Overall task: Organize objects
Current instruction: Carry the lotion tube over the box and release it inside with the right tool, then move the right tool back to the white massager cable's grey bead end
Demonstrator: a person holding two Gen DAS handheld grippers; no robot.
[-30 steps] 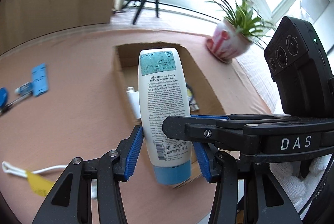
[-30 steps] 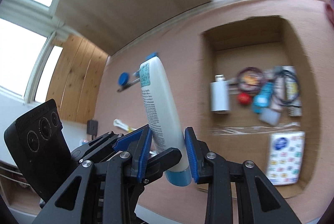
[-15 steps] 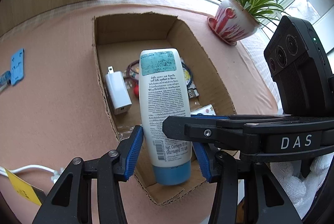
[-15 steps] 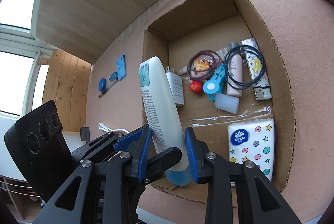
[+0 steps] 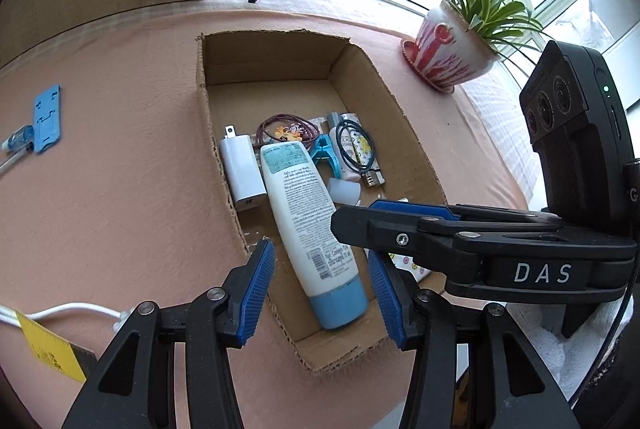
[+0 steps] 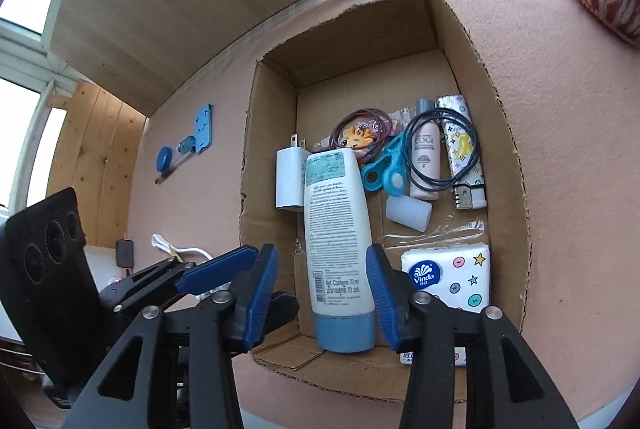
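A white lotion tube with a blue cap (image 5: 310,225) lies in the open cardboard box (image 5: 404,133), cap toward me; it also shows in the right wrist view (image 6: 338,241). My left gripper (image 5: 322,293) is open above the box's near end, pads apart on either side of the tube's cap and clear of it. My right gripper (image 6: 322,299) is open too, straddling the tube, and crosses in front of the left one. The box (image 6: 500,117) also holds a white charger (image 6: 290,177), a tissue pack (image 6: 452,275), a lighter (image 6: 464,157) and other small items.
A blue card holder (image 5: 47,117) and a pen (image 5: 16,145) lie on the pink table to the left. A white cable with a yellow tag (image 5: 52,329) lies near left. A potted plant (image 5: 456,45) stands right of the box.
Both grippers have opened and let go of the lotion tube. It has dropped into the box and lies there. Both views have shifted further over the box.
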